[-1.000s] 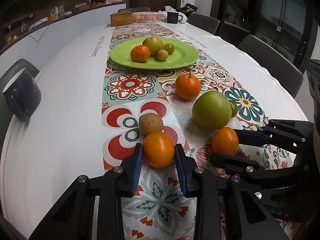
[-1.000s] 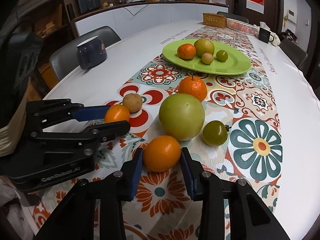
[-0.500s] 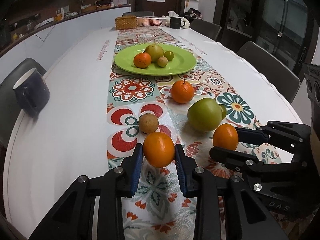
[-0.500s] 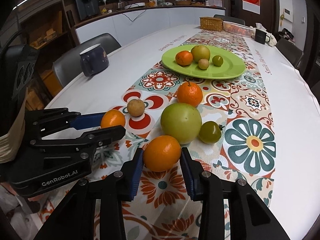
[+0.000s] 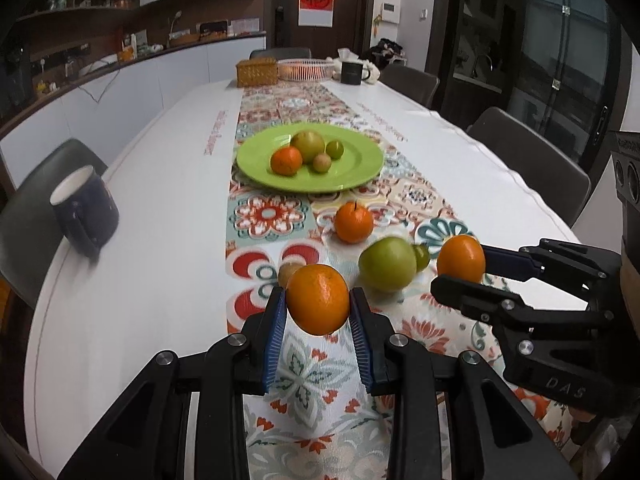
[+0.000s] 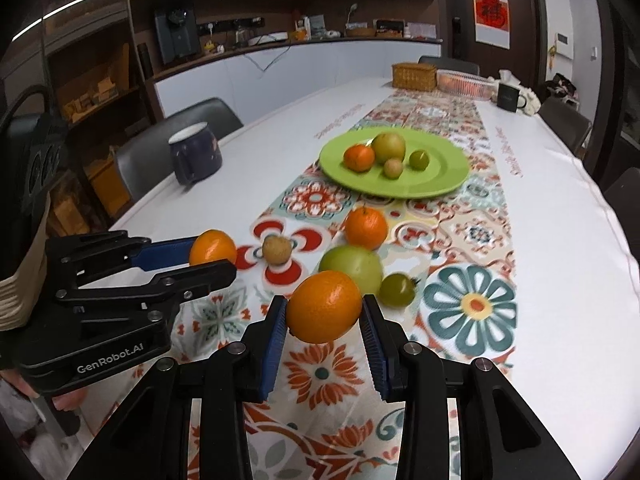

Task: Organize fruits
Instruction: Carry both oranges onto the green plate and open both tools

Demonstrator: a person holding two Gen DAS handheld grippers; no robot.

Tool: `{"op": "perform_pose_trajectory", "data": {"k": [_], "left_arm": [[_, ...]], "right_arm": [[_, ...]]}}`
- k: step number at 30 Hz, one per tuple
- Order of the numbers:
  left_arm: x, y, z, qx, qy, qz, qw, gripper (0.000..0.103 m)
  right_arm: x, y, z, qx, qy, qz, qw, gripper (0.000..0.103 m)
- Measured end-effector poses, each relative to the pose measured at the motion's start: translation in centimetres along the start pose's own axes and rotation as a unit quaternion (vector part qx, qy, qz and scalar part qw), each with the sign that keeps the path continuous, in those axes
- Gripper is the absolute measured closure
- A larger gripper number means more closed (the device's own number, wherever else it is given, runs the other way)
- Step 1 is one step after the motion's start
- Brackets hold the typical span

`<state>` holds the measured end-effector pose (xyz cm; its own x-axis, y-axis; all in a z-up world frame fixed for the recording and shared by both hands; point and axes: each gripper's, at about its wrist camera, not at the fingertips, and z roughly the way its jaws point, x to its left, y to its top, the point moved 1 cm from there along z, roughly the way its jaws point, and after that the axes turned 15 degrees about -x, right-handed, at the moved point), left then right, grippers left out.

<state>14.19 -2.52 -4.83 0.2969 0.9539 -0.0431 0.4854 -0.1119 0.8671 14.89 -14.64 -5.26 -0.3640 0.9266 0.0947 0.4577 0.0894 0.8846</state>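
Two hand-held grippers (image 5: 318, 312) (image 6: 323, 316) each clamp one orange (image 5: 317, 298) (image 6: 324, 306); four fruits on the green plate (image 5: 360, 160), four on the runner (image 5: 312, 376)

A long white table (image 5: 132, 264) runs up the frame's centre; grey chairs (image 5: 532, 160) line its right, a dark door (image 6: 496, 20) stands upper right, shelves (image 6: 224, 8) upper left.

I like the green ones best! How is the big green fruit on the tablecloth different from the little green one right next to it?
The big green fruit is pale, light green; the little green fruit is darker and olive. The big one is far larger. The little one shows a dark stem tip at its side; none shows on the big one. Both are round and sit on the patterned runner, not on the plate.
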Motion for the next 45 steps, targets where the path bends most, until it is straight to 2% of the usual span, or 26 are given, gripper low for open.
{"op": "perform_pose_trajectory", "data": {"k": [11, 22, 28, 33, 45], "left_arm": [[-0.6, 4.3, 0.5, -0.041, 0.001, 0.019, 0.999, 0.071], [0.3, 8.6, 3.7, -0.058, 0.002, 0.023, 0.998, 0.071], [1.3, 10.3, 6.9, -0.047, 0.001, 0.016, 0.9988, 0.071], [1.5, 10.5, 9.8, -0.031, -0.006, 0.011, 0.9994, 0.071], [1.1, 9.4, 15.9, 0.016, -0.023, 0.011, 0.9996, 0.071]], "right_arm": [[-1.7, 3.8, -0.9, -0.048, -0.023, -0.001, 0.999, 0.065], [-3.5, 8.2, 1.5, -0.075, -0.035, -0.023, 0.996, 0.065], [-4.8, 10.1, 4.4, -0.07, -0.034, -0.019, 0.997, 0.065], [-6.3, 10.9, 7.2, -0.055, -0.038, -0.016, 0.998, 0.065], [-9.6, 9.6, 13.1, -0.007, -0.04, -0.003, 0.999, 0.065]]}}
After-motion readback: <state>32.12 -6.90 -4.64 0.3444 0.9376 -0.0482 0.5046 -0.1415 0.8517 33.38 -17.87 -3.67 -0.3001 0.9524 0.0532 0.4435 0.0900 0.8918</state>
